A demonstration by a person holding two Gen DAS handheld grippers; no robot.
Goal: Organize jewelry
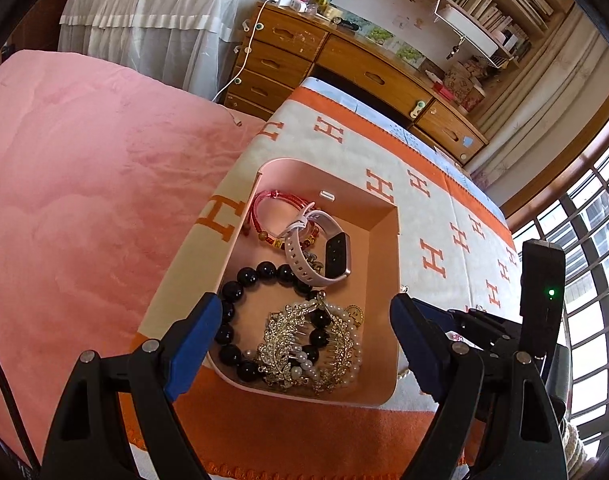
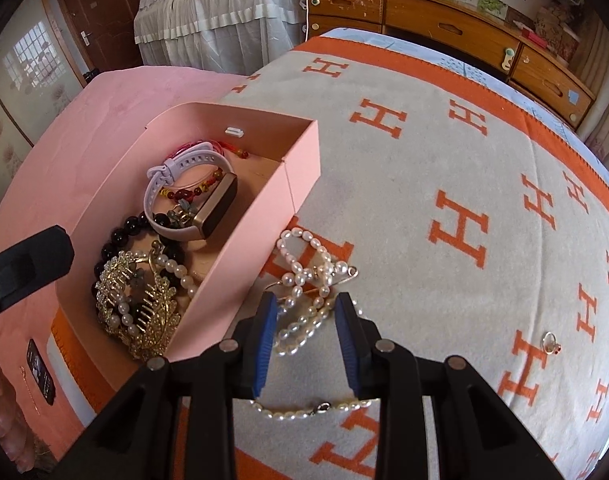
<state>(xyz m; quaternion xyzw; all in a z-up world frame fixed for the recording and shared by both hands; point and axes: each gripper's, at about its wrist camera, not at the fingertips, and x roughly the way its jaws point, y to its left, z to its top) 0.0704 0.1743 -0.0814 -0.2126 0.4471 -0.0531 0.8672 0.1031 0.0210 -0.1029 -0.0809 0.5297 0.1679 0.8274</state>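
- Right gripper stood partly open, blue pads straddling the pearl necklace heaped on the blanket; nothing clamped yet.
- Left gripper was spread wide and empty over the pink box.
- Box lay at 10 o'clock from the pearls and already held the gold hair comb, black bead bracelet, smartwatch and red cord bracelet.
- Judged mostly done: left outside were the pearls and a small ring at 3 o'clock.

Bright daylight thru grid-paned window, blown-out glare there; sharp centre, heavy fisheye bend w/ dark corners.
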